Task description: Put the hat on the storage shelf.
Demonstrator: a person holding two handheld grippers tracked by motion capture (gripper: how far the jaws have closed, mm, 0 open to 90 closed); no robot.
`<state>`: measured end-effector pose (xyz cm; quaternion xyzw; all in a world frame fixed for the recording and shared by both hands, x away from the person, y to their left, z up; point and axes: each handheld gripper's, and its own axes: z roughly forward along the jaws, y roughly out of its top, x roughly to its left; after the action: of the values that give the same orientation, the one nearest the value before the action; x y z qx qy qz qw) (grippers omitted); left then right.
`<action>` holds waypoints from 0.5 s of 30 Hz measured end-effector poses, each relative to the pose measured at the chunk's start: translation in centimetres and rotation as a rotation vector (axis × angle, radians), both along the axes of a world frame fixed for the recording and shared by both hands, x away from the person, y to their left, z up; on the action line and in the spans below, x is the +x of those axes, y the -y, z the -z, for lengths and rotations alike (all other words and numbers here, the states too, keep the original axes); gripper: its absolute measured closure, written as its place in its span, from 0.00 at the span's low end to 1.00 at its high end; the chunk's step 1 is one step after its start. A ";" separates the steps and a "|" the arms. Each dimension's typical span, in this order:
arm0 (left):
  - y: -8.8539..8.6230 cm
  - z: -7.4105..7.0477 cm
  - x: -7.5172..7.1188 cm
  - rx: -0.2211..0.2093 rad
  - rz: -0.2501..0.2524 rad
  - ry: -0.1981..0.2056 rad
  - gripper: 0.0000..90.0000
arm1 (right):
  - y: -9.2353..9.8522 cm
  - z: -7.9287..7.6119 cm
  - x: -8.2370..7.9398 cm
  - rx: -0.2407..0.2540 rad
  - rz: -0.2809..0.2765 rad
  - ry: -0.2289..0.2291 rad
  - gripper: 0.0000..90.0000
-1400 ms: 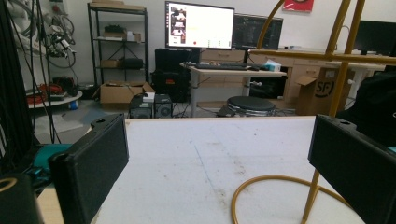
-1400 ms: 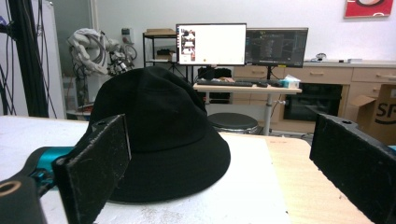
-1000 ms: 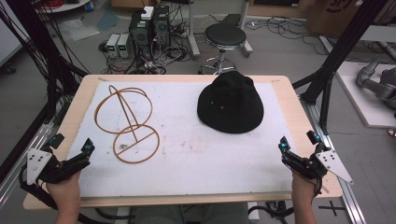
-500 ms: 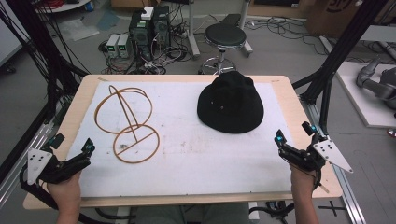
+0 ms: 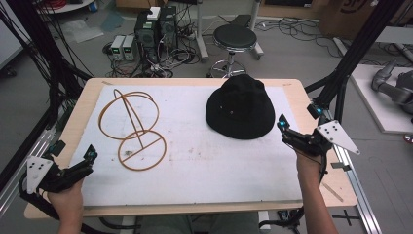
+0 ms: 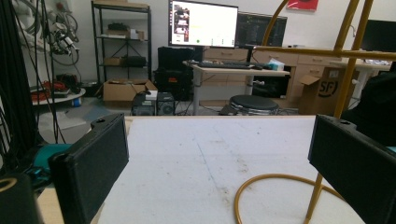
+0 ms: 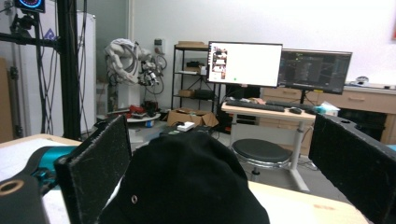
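Note:
A black bucket hat (image 5: 240, 107) lies crown up on the white mat at the back right. A golden wire stand (image 5: 131, 129), two rings joined by a stem, rests on the mat's left half. My left gripper (image 5: 75, 151) is open near the front left corner, short of the stand. In the left gripper view the stand's base ring (image 6: 280, 191) lies just ahead between the spread jaws of the left gripper (image 6: 219, 163). My right gripper (image 5: 298, 118) is open beside the hat's right brim. In the right gripper view the hat (image 7: 187, 182) sits close between the wide jaws of the right gripper (image 7: 219, 163).
The white mat (image 5: 209, 165) covers a wooden table (image 5: 195, 209). Black frame posts (image 5: 350, 53) rise at both sides. A round stool (image 5: 235, 36) and computer boxes (image 5: 156, 27) stand on the floor behind the table.
My right gripper has moved forward and inward from the front right edge to the hat's brim. The left gripper, hat and stand have stayed put.

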<state>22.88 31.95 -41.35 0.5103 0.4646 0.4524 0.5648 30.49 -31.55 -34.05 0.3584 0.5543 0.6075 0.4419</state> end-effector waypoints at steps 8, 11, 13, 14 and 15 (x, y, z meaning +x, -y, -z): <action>0.1 0.0 0.2 0.003 0.006 -0.001 0.06 | -2.1 -2.2 3.1 -0.027 -0.020 -0.034 0.06; 0.0 0.0 0.2 0.003 0.004 0.000 0.06 | -2.5 -2.4 3.8 -0.024 -0.024 -0.033 0.06; 0.0 0.1 0.3 -0.001 0.001 -0.001 0.06 | -2.9 -2.6 4.3 -0.007 -0.031 -0.035 0.06; -0.1 0.1 0.3 0.000 0.001 -0.002 0.06 | -3.3 -2.7 4.8 -0.013 -0.030 -0.040 0.06; -0.1 0.1 0.3 0.000 0.001 -0.002 0.06 | -3.3 -2.7 4.8 -0.013 -0.030 -0.040 0.06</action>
<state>23.18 32.01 -41.44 0.5109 0.4651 0.4515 0.5646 35.31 -28.23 -31.37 0.3590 0.5722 0.6033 0.4238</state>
